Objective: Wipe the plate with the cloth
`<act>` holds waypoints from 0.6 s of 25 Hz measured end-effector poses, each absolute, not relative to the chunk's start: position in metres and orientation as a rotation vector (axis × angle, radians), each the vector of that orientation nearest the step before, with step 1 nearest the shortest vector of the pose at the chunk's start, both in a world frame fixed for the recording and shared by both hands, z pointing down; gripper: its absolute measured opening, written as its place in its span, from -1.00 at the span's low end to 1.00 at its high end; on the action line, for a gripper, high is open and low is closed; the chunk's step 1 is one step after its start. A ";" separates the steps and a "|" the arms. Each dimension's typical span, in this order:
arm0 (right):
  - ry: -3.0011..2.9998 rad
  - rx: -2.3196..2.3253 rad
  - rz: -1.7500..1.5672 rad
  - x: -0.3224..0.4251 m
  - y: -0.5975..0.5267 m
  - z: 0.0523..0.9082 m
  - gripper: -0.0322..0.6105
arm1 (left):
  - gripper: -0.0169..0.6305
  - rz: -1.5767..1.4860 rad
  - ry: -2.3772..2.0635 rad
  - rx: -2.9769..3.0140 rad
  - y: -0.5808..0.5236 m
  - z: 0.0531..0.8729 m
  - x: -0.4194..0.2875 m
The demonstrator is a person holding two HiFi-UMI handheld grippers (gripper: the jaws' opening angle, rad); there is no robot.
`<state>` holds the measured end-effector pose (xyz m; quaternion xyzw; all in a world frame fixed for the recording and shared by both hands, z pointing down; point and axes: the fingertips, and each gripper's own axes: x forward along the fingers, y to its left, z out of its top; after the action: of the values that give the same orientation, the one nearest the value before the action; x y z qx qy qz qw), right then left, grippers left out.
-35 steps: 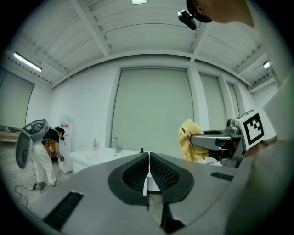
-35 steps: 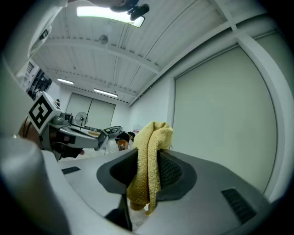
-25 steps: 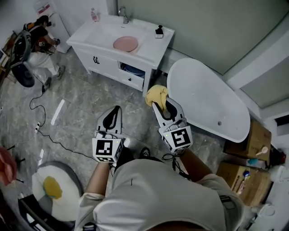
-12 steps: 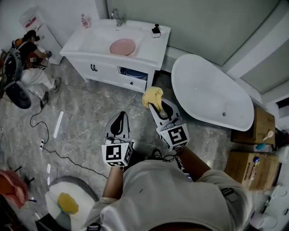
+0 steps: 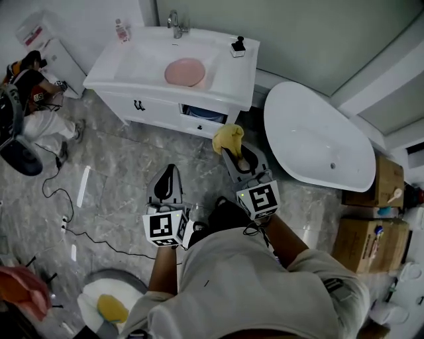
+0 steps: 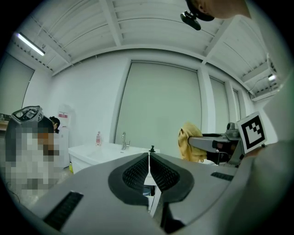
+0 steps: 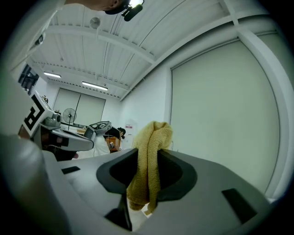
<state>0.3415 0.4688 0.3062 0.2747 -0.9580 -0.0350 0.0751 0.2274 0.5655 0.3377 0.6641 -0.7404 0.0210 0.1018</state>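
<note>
**Over the grey floor: cloth gripped, plate waiting on the table**

Across the middle and lower left of the head view, the marbled floor [image 5: 119,165] spreads beneath me. At the right of the frame lies a white bathtub [image 5: 318,149]. At the top centre stands the white table [image 5: 235,73].

My right tool [image 5: 242,157], at the frame's middle, is clamped on the yellow cloth [image 5: 228,138]. The cloth bunches above the tips and hangs down between the jaws in the right gripper view.

My left tool [image 5: 168,177], just left of it, has its jaws pressed together with nothing between them.

The pink plate [image 5: 184,71] lies on the table, well apart from both tools.

A tap [image 5: 175,18] stands above the plate in the frame. A small bottle [image 5: 120,29] is at the table's upper left corner, and a black dispenser [image 5: 236,46] is at its right.
</note>
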 end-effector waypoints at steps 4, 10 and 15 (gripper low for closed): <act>-2.879 0.796 -0.095 0.311 0.410 0.323 -0.54 | -0.87 0.058 -2.187 1.956 0.507 0.350 0.198; -2.904 0.768 -0.031 0.254 0.282 0.331 -0.54 | -0.87 0.104 -2.180 1.891 0.388 0.361 0.138; -2.923 0.655 -0.024 0.216 0.196 0.324 -0.54 | -0.87 0.124 -2.178 1.874 0.296 0.356 0.104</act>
<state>0.2159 0.1958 0.3243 0.2181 -0.9732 -0.0081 0.0729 0.1043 0.2960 0.3557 0.6459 -0.7507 0.0427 0.1322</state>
